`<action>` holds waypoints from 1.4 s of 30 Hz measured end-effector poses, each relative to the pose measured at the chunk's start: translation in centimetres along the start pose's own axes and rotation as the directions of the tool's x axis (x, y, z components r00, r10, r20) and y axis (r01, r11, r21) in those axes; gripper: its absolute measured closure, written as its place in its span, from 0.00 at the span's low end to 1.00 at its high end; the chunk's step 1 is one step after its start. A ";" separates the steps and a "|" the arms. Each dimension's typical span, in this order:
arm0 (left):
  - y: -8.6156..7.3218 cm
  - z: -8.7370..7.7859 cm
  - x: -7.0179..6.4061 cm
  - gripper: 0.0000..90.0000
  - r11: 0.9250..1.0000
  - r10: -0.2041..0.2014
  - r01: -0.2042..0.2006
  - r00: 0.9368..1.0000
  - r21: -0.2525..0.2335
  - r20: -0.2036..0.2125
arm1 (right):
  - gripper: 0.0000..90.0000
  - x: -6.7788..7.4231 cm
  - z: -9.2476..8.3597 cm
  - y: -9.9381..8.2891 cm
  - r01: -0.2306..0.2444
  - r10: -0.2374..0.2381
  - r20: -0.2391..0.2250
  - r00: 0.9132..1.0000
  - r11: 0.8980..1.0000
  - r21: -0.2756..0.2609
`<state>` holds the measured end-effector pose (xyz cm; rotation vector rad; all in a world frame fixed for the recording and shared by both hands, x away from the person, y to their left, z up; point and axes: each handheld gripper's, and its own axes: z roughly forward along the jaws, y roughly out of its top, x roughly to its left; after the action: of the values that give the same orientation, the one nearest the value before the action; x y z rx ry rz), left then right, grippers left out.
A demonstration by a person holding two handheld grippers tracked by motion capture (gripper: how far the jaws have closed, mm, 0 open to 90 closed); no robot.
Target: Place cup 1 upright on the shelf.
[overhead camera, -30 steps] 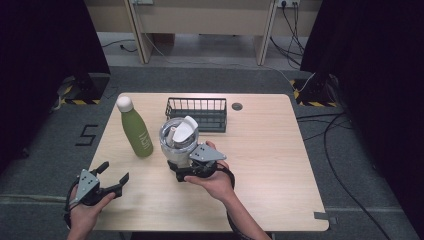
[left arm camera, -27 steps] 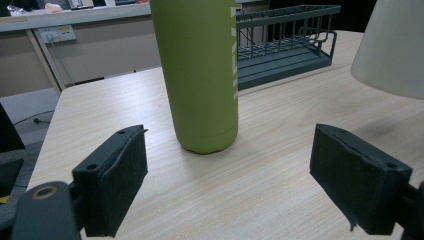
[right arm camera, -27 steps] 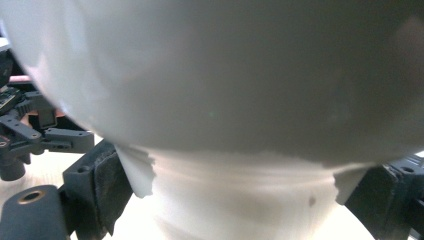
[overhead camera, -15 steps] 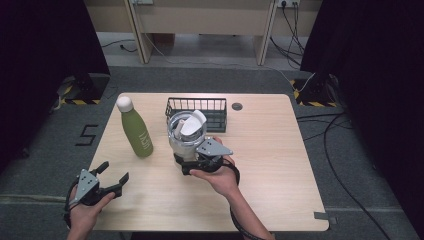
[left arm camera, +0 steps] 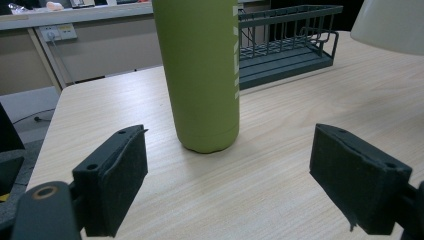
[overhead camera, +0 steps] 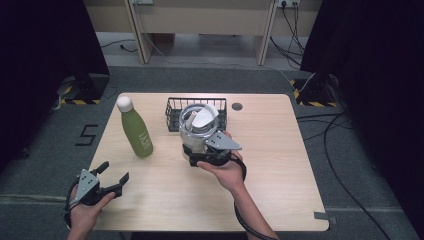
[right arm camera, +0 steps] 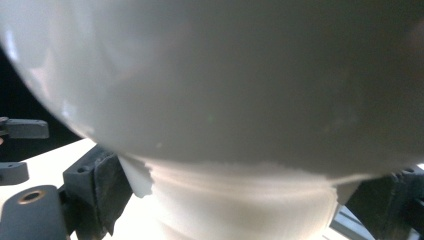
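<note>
Bowl stack carried toward the basket, centre of the high view

The right gripper [overhead camera: 206, 156] clamps the foot of the stacked white bowls [overhead camera: 197, 125] just before the wire basket [overhead camera: 172, 111]; a tilt could spill them. The left gripper [overhead camera: 111, 183], jaws wide and empty, faces 1 green bottle [overhead camera: 136, 129].

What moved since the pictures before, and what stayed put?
The right gripper, shut on the white cup, carried it up the picture toward the basket, lifting it a little. The left gripper stayed open and still, and the bottle and basket stayed put.
</note>
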<state>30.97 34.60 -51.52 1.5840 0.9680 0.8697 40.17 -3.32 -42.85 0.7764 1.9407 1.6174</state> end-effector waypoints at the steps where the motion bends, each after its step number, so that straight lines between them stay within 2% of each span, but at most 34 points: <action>1: 0.0 0.0 0.0 0.16 1.000 0.000 0.000 1.000 -0.001 0.000 | 0.13 -0.1 0.0 0.1 -0.001 0.001 0.005 1.000 1.000 -0.001; 6: 0.0 0.0 0.0 0.16 1.000 0.000 0.000 1.000 0.000 0.000 | 0.13 -0.8 -0.1 0.3 -0.001 0.002 0.032 1.000 1.000 -0.004; 25: 0.0 0.0 0.1 0.16 1.000 -0.004 0.004 1.000 -0.001 -0.008 | 0.12 -2.3 -0.1 0.4 -0.013 0.013 0.062 0.998 1.000 -0.003; 42: 0.0 0.0 0.1 0.17 1.000 -0.006 0.006 1.000 -0.003 -0.007 | 0.13 -4.3 -0.1 1.2 -0.016 0.016 0.120 0.993 1.000 -0.004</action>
<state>30.98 34.65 -51.53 1.5756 0.9755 0.8732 43.28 -6.23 -41.56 0.8692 1.8523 1.5456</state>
